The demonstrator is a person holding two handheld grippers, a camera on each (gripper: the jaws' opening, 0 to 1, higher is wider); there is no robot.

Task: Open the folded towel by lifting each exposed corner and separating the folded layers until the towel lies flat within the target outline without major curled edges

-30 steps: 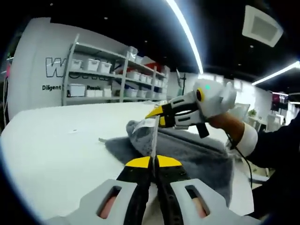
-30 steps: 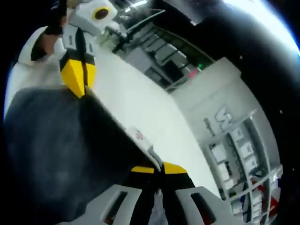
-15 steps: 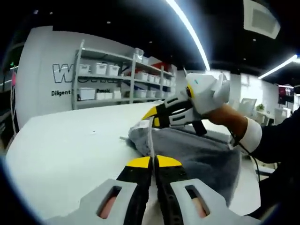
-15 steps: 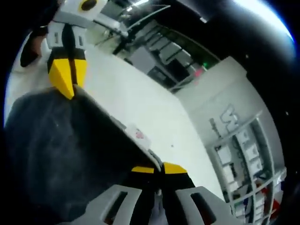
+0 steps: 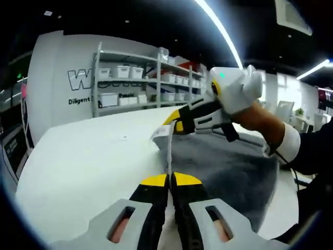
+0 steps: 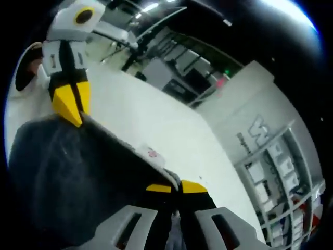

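Note:
The grey towel (image 5: pixel 223 164) hangs above the white table (image 5: pixel 88 161), one edge pulled taut between both grippers. In the left gripper view, my left gripper (image 5: pixel 170 177) is shut on the near end of that edge. My right gripper (image 5: pixel 175 123) is shut on the far corner, where a white label shows. In the right gripper view, my right gripper (image 6: pixel 177 185) pinches the towel (image 6: pixel 78 177) at the bottom, next to the small white label (image 6: pixel 151 152). The left gripper (image 6: pixel 69 113) grips the other end at the upper left.
A person's hand with a white cuff and dark sleeve (image 5: pixel 283 151) holds the right gripper. Shelves with white bins (image 5: pixel 130 86) stand against the lettered back wall. The table (image 6: pixel 156 125) stretches wide and bare beyond the towel.
The towel's front edge has come up off the table and is stretched straighter between the two grippers. The bunched fold near the right gripper has flattened out. Both grippers stay shut.

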